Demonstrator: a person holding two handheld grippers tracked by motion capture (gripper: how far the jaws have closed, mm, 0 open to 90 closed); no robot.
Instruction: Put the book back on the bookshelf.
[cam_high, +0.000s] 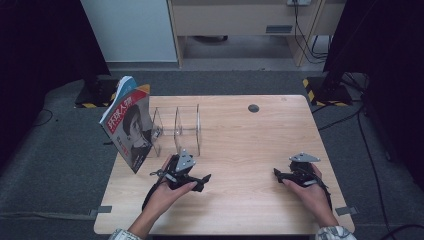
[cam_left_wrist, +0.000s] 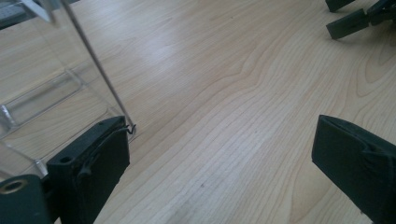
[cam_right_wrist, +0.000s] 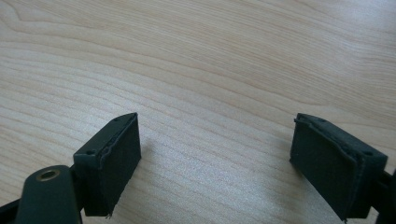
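Observation:
A magazine (cam_high: 131, 127) with a portrait cover stands tilted at the table's left edge, leaning against a clear acrylic divider rack (cam_high: 187, 127). My left gripper (cam_high: 192, 176) rests low over the wooden table (cam_high: 250, 145) just in front of the rack, held by a hand. In the left gripper view its jaws stand wide apart with nothing between them (cam_left_wrist: 224, 163), and the left jaw is close to the rack's clear corner (cam_left_wrist: 46, 98). My right gripper (cam_high: 284, 175) sits near the front right, also in a hand. Its jaws are open over bare wood (cam_right_wrist: 219, 163).
A dark round grommet (cam_high: 253, 108) is set in the table near its far edge. Beyond the table are a pale cabinet (cam_high: 240, 20), cables and black stand feet with striped tape (cam_high: 325, 92). The other gripper's jaws (cam_left_wrist: 355, 18) show far off in the left gripper view.

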